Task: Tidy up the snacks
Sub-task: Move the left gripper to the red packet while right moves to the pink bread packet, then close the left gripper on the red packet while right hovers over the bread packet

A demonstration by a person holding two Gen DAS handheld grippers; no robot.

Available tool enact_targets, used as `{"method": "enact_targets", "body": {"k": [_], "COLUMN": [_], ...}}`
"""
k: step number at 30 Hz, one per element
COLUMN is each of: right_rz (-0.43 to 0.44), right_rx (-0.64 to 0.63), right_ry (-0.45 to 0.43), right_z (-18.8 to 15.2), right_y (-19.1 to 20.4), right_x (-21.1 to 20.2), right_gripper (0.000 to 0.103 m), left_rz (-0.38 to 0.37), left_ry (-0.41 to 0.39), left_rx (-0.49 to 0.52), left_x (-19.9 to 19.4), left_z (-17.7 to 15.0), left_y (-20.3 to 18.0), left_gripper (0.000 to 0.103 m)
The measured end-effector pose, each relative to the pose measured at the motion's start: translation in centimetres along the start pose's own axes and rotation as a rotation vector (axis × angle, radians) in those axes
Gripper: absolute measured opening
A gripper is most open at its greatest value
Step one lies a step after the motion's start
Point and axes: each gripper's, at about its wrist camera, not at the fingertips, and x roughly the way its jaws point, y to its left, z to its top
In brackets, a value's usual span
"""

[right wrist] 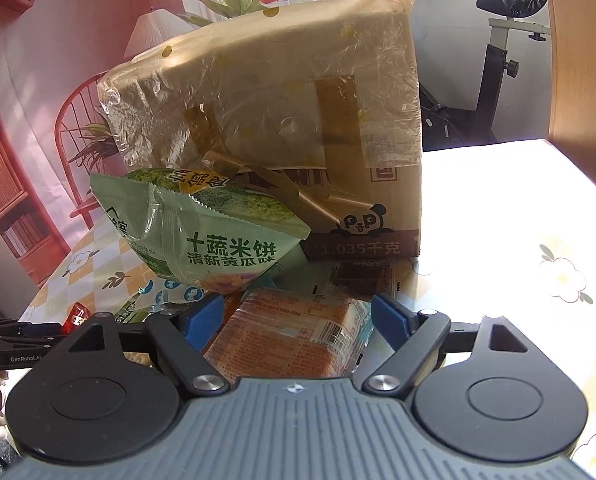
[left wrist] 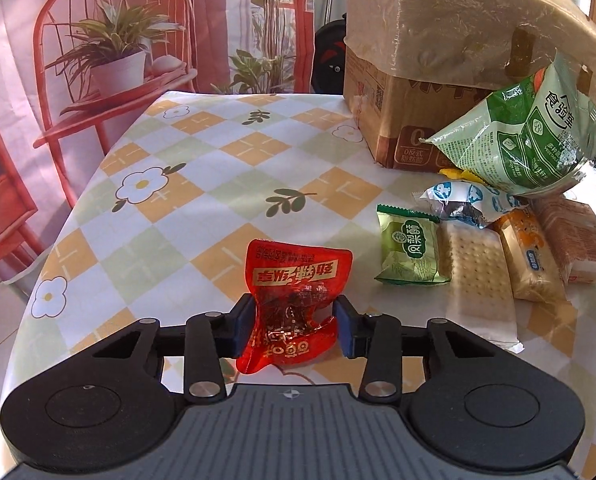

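Left gripper (left wrist: 296,326): clamped on the red snack pouch (left wrist: 296,292), blue pads pressed into both sides of its lower half so the film pinches inward. Pouch held upright, printed side facing away, lower edge near the chequered tablecloth (left wrist: 202,168) — probably gripped at the waist because the soft film folds there and gives the pads something to bite on. Whether the bottom edge rests on the cloth: cannot tell.

Right gripper (right wrist: 298,320): jaws spread wide, nothing pinched. Positioned over an orange-printed wrapped pack (right wrist: 294,332), which lies between the pads without visible contact — likely staged for a later grasp.

Remaining snacks grouped at the foot of the taped cardboard box (left wrist: 429,92):
- large green rice-cracker bag (left wrist: 537,136), leaning on the box
- blue-and-white packet (left wrist: 465,200), beneath the bag
- small green packet (left wrist: 411,252), touching a cracker sleeve (left wrist: 477,280)
- two further wrapped packs alongside

Red pouch well apart from this group, on the open side of the table — apparently being sorted separately. Sorting judged to be at an early stage.
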Motion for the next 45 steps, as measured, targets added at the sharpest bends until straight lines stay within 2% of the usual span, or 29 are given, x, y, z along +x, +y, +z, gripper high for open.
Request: {"method": "enact_targets", "body": {"k": [3, 5, 9, 14, 16, 18, 19, 20, 22, 25, 28, 32, 38, 39, 42, 45], "right_rz": [0.003, 0.006, -0.001, 0.003, 0.005, 0.006, 0.006, 0.005, 0.006, 0.009, 0.014, 0.012, 0.015, 0.016, 0.015, 0.010], "right_rx": [0.002, -0.002, -0.029, -0.036, -0.045, -0.043, -0.042, -0.041, -0.040, -0.037, -0.034, -0.030, -0.022, -0.025, -0.024, -0.020], "right_ry": [0.004, 0.006, 0.018, 0.029, 0.027, 0.026, 0.027, 0.027, 0.031, 0.035, 0.037, 0.034, 0.039, 0.038, 0.036, 0.037], "right_z": [-0.1, -0.1, -0.4, -0.6, -0.6, -0.6, -0.6, -0.6, -0.6, -0.7, -0.7, -0.7, -0.7, -0.7, -0.8, -0.8], "right_y": [0.0, 0.0, 0.2, 0.4, 0.5, 0.4, 0.4, 0.4, 0.4, 0.5, 0.5, 0.3, 0.2, 0.3, 0.2, 0.0], "right_x": [0.1, 0.1, 0.2, 0.4, 0.4, 0.4, 0.4, 0.4, 0.5, 0.6, 0.6, 0.6, 0.7, 0.7, 0.6, 0.6], "right_gripper": [0.084, 0.084, 0.084, 0.084, 0.084, 0.084, 0.084, 0.084, 0.084, 0.084, 0.084, 0.084, 0.084, 0.084, 0.084, 0.084], "left_rz": [0.007, 0.007, -0.023, -0.035, -0.018, -0.021, -0.023, -0.022, -0.009, 0.001, 0.022, 0.038, 0.033, 0.028, 0.053, 0.038], "left_ry": [-0.009, -0.028, -0.057, -0.051, -0.044, -0.048, -0.055, -0.067, -0.082, -0.066, -0.010, 0.000, 0.002, 0.021, 0.012, 0.007], "left_rx": [0.002, -0.006, -0.054, -0.048, -0.030, -0.033, -0.040, -0.049, -0.074, -0.119, -0.158, -0.112, -0.121, -0.106, -0.022, -0.010], "left_x": [-0.3, -0.7, -1.6, -1.3, -1.2, -1.4, -1.5, -1.7, -1.7, -0.6, 0.7, 0.7, 0.5, 0.8, 0.7, 0.5], "left_z": [0.0, 0.2, 1.1, 1.1, 0.9, 0.9, 1.0, 1.1, 1.3, 1.6, 1.5, 0.7, 0.2, 0.1, -0.4, -0.7], "left_y": [-0.3, -0.4, -0.1, -0.6, -0.8, -0.4, -0.2, 0.3, 1.3, 2.7, 3.7, 3.1, 2.4, 2.0, 0.2, -0.6], "left_gripper": [0.040, 0.021, 0.020, 0.019, 0.019, 0.020, 0.024, 0.038, 0.050, 0.050, 0.050, 0.053, 0.054, 0.054, 0.056, 0.056]}}
